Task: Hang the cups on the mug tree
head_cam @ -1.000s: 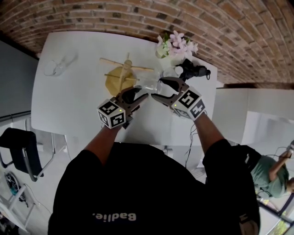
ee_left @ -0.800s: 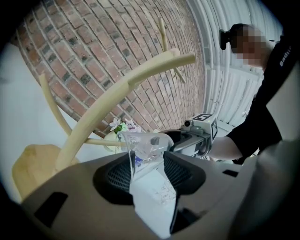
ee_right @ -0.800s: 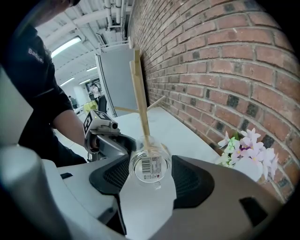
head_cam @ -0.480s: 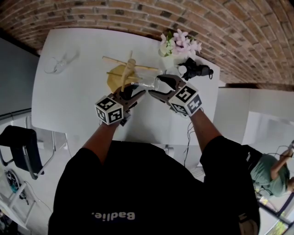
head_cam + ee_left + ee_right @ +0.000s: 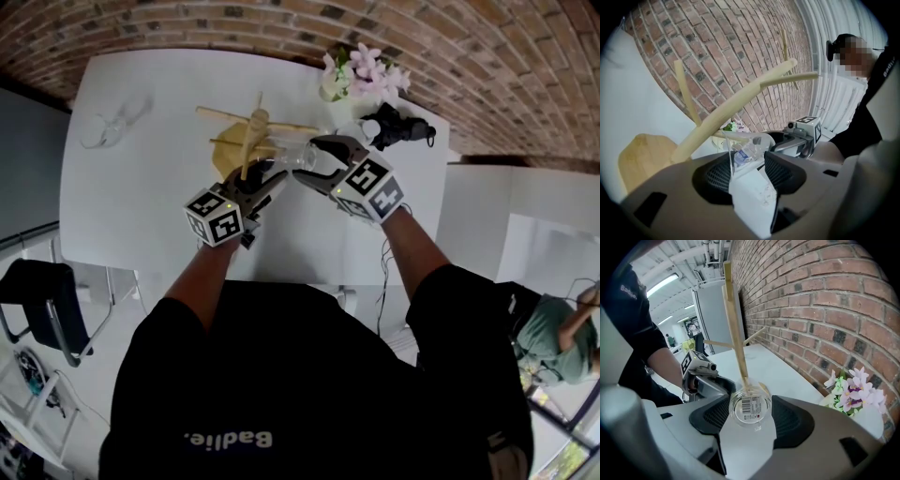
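A: Where is the cup (image 5: 750, 408) found, and which way is it pointed?

B: It is held in the air just in front of the mug tree (image 5: 251, 131), above the white surface (image 5: 141, 216). Its long axis is laid along the line of the right gripper (image 5: 750, 422). The labelled base is turned back to that gripper's camera. The mouth is aimed away, at the wooden stem, which is seen through the glass.

A: How is it gripped?

B: It is pinched at its sides by the right gripper, a pad laid against each flank. The left gripper (image 5: 747, 160) is spread wide around the cup from the opposite side. Its jaws have just been opened a little further. Glass is seen between them, but no press of the pads on it can be made out.

A: And the hands' pose?

B: Both forearms are stretched forward over the near edge of the surface, and the gripper tips are brought together at the cup. The right gripper is tilted down toward the surface. The left is held about level and rolled, so the tree is seen slanted in its view.

A: What else is noted?

B: A second clear cup (image 5: 108, 127) is seen lying at the far left of the surface, well apart. Flowers (image 5: 364, 80) and a black object (image 5: 401, 129) are set beyond the right gripper.
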The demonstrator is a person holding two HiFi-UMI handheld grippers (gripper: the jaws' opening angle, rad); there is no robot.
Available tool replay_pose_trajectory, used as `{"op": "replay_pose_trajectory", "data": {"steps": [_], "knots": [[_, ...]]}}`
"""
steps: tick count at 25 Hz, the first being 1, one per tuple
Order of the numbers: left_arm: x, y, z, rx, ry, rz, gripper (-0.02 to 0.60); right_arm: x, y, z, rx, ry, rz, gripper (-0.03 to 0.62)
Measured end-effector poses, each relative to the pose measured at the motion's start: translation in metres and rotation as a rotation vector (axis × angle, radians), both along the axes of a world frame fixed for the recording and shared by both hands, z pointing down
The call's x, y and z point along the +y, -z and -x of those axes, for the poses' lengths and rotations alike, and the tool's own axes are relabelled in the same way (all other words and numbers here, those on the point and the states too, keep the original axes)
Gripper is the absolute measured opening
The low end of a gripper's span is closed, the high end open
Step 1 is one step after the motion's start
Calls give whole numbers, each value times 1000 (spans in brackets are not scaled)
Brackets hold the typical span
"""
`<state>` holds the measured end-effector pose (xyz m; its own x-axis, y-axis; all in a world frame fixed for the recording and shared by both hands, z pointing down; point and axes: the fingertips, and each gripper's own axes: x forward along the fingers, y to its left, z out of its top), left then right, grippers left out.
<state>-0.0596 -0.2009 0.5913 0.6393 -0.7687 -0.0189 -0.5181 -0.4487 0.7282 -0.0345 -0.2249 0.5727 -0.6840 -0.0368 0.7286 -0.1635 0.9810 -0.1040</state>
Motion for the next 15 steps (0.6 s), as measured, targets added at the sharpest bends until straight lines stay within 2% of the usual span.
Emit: {"op": "replay_pose_trajectory", "data": {"steps": [15], "knots": [[-1, -15, 8, -26, 8, 9, 201, -1, -19, 8, 55, 41, -23, 301]]}}
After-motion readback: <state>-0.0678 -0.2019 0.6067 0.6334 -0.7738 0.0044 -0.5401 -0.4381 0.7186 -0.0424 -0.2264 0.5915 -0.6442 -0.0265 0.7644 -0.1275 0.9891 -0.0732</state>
